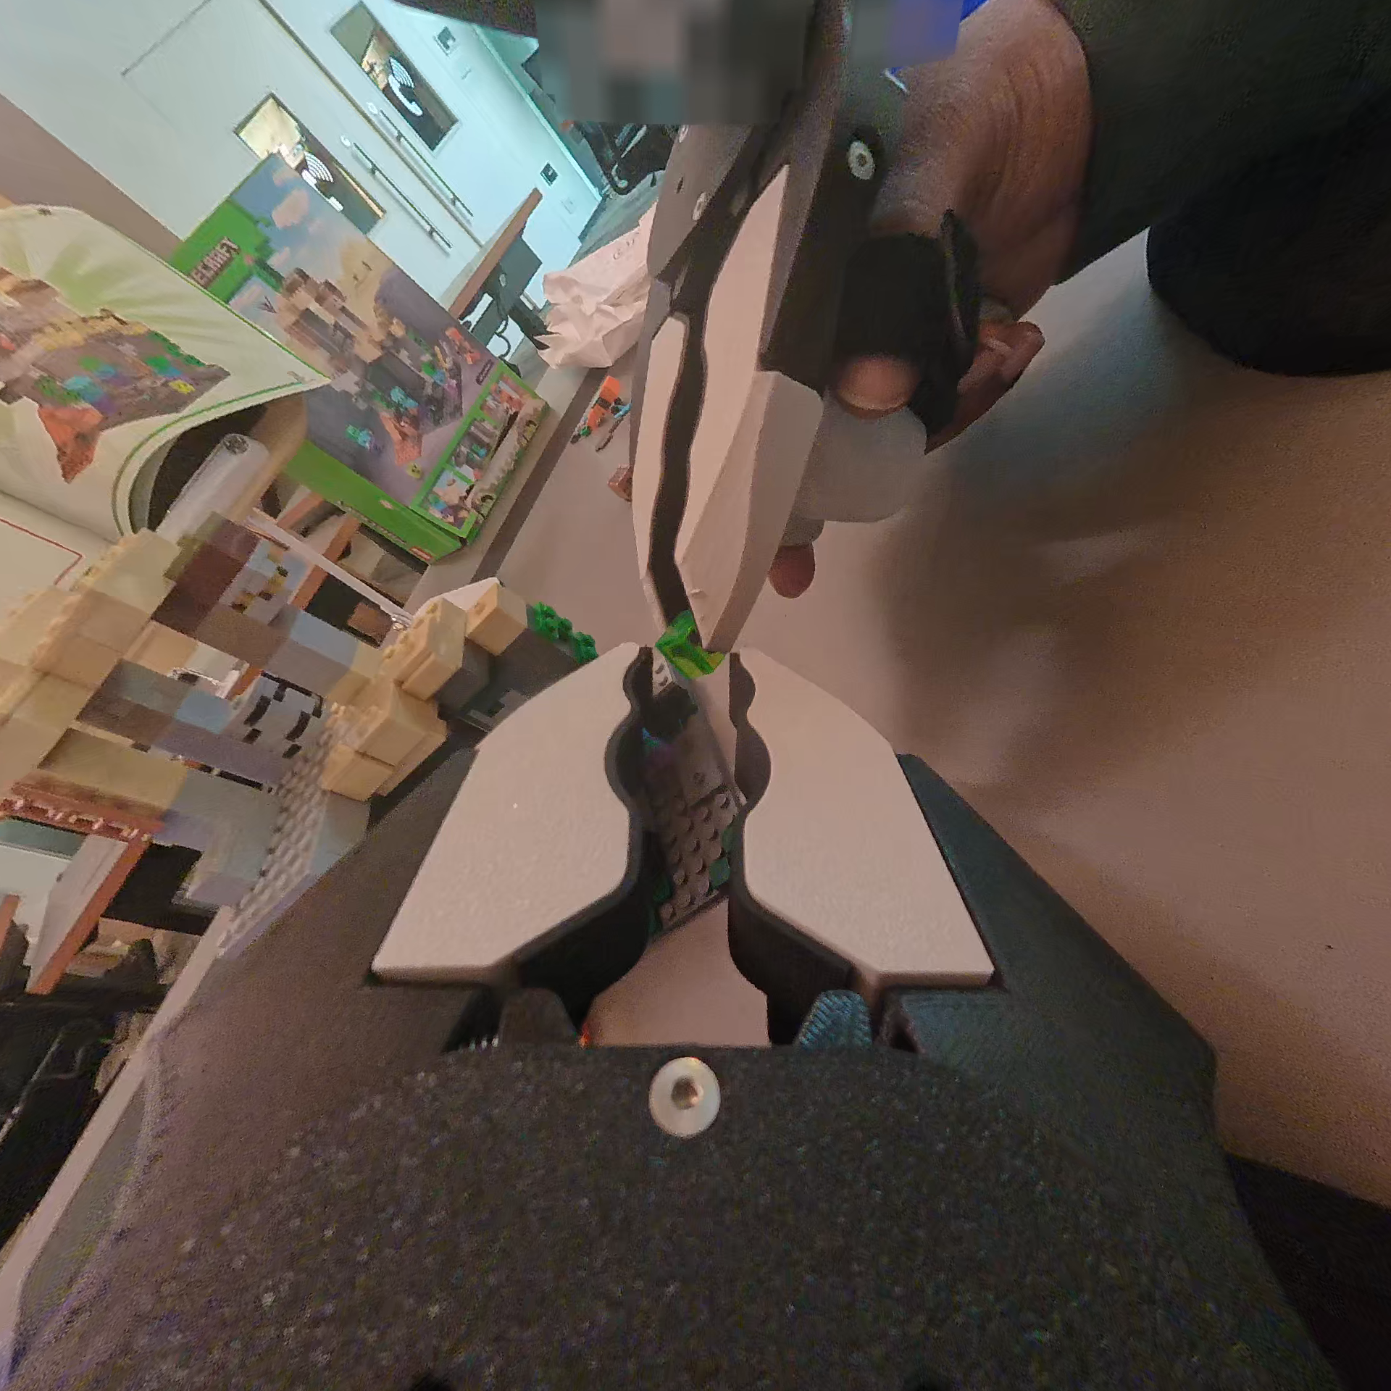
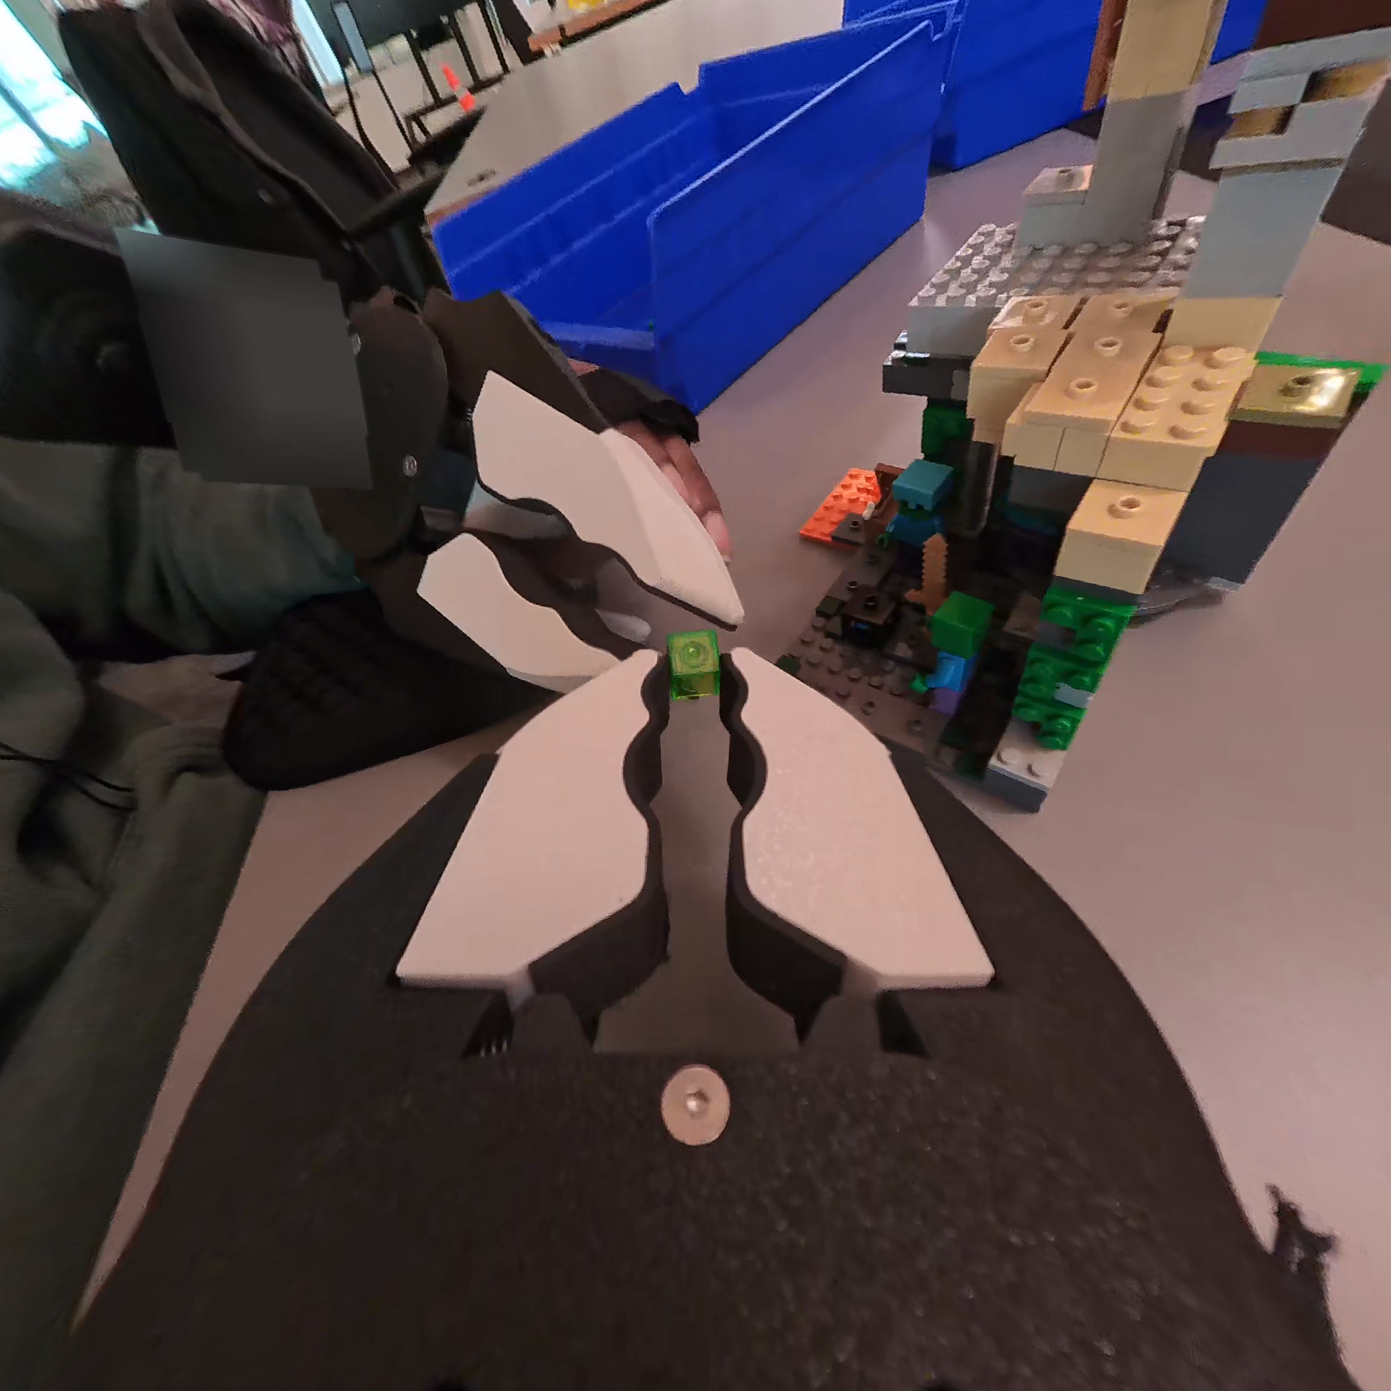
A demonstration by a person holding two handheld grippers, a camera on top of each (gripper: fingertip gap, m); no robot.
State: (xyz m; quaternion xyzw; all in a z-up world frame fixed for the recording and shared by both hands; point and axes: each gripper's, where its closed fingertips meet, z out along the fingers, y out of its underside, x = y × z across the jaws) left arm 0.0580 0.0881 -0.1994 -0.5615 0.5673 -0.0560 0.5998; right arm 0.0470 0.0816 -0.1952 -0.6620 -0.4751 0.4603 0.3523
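Observation:
My left gripper (image 1: 686, 666) is shut on a small grey studded plate piece (image 1: 696, 813) and holds it tilted above the table. My right gripper (image 2: 692, 666) is shut on a small clear green brick (image 2: 693, 665) at its fingertips. In the left wrist view the right gripper (image 1: 689, 628) comes down from above, and the green brick (image 1: 686, 646) touches the top end of the grey piece. In the right wrist view the left gripper (image 2: 681, 632) reaches in from the left, its tips right beside the green brick. The grey piece is hidden there.
A tan, grey and green brick-built model (image 2: 1091, 421) stands on the grey table (image 2: 1204, 865) to the right; it also shows in the left wrist view (image 1: 150, 677). Blue bins (image 2: 715, 211) stand behind. A toy set box (image 1: 391, 376) and a booklet (image 1: 113, 361) stand at left.

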